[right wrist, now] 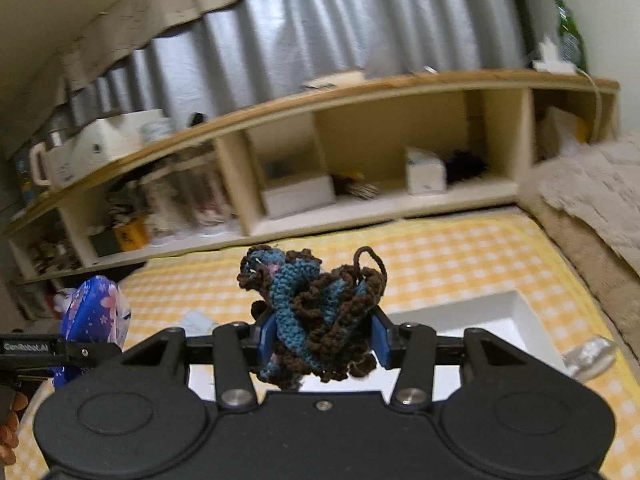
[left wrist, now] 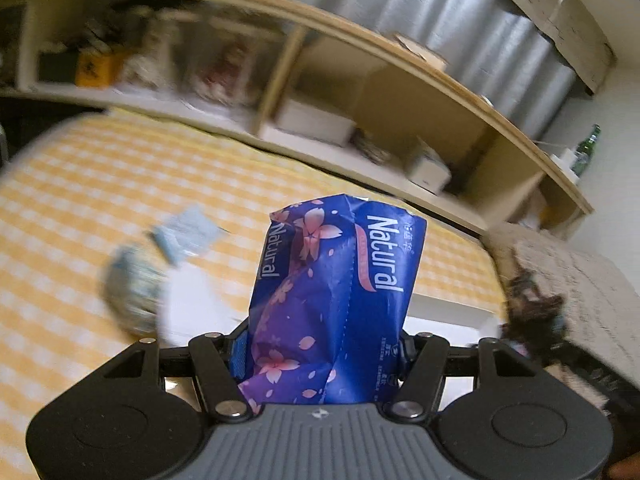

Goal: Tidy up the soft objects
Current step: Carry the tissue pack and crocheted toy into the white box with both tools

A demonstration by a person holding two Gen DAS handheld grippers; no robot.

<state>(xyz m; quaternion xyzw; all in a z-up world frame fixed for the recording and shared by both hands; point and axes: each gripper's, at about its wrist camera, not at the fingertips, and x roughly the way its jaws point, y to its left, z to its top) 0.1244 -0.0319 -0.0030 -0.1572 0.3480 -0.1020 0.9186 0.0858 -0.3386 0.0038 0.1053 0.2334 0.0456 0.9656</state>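
Note:
My left gripper (left wrist: 322,344) is shut on a blue tissue pack (left wrist: 336,292) printed with pink flowers and the word "Natural", held up above the yellow checked bed cover (left wrist: 120,176). The pack also shows at the left of the right wrist view (right wrist: 96,312). My right gripper (right wrist: 322,338) is shut on a bunched brown and blue knitted piece (right wrist: 316,312), also lifted, above a white tray (right wrist: 492,316). The knitted piece shows blurred at the right edge of the left wrist view (left wrist: 532,304). A white tray edge (left wrist: 448,312) lies just behind the tissue pack.
A blurred pale blue bundle (left wrist: 132,284) and a small light blue packet (left wrist: 184,236) lie on the cover at the left. A low wooden shelf (right wrist: 360,200) with boxes runs along the back. A beige blanket (right wrist: 592,200) sits at the right. A clear wrapped item (right wrist: 588,356) lies beside the tray.

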